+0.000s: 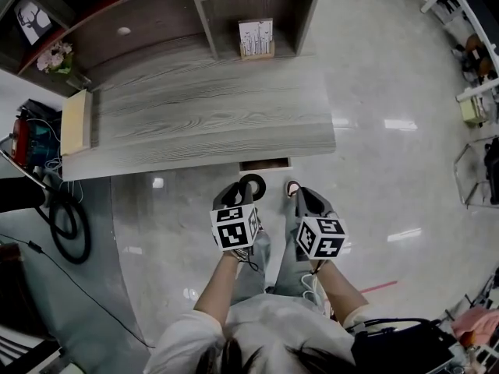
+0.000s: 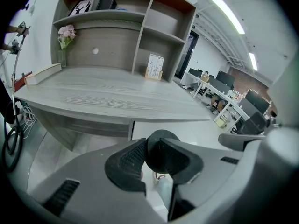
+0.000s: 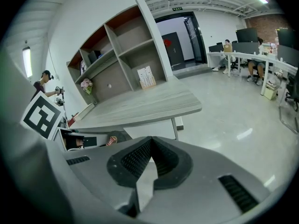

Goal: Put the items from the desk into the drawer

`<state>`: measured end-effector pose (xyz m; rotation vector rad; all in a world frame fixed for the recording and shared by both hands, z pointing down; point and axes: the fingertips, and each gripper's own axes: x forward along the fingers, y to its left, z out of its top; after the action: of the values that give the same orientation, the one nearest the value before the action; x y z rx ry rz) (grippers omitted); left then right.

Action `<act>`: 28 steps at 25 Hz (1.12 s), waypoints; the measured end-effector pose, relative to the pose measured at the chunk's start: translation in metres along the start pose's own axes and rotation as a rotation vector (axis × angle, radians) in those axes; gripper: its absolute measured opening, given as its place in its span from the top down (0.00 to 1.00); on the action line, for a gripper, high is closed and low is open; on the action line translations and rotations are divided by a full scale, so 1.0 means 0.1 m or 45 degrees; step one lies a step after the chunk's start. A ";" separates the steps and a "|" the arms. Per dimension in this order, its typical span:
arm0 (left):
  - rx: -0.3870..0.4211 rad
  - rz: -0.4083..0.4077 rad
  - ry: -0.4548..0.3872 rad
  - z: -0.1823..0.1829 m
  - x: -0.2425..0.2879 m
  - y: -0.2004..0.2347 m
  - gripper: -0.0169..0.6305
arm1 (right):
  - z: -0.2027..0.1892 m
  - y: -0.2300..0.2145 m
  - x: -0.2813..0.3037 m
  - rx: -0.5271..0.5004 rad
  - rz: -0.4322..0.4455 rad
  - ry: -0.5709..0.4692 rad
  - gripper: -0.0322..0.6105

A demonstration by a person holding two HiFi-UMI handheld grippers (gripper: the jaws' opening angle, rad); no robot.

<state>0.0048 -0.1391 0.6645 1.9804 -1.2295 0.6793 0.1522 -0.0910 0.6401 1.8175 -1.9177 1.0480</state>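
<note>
Left gripper (image 1: 238, 190) clamps black ring (image 1: 261, 187); right gripper (image 1: 302, 196) closed, both facing desk (image 1: 195, 123).

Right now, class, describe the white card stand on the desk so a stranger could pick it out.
Find the grey wood-grain desk and follow it back to the shelf unit. The card stand sits in the right-hand bay: an upright white printed card in a pale wooden base, unlike the flowers and flat box at the left.
</note>
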 end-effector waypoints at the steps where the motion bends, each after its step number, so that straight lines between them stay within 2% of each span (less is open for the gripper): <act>1: -0.002 0.000 0.006 -0.01 0.04 0.00 0.82 | -0.02 -0.02 0.03 0.003 -0.002 0.006 0.95; 11: -0.032 0.011 0.069 -0.25 0.45 0.05 0.82 | -0.24 -0.21 0.43 0.004 -0.001 0.068 0.95; 20: -0.054 0.001 0.130 -0.48 0.81 0.06 0.82 | -0.55 -0.43 0.80 0.084 -0.007 0.115 0.95; 28: -0.139 0.004 0.144 -0.51 1.17 0.11 0.82 | -0.70 -0.63 0.97 0.134 -0.023 0.111 0.95</act>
<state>0.0393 -0.1657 0.7845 1.8265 -1.1768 0.7008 0.1787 -0.1108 0.7709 1.8079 -1.8245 1.2225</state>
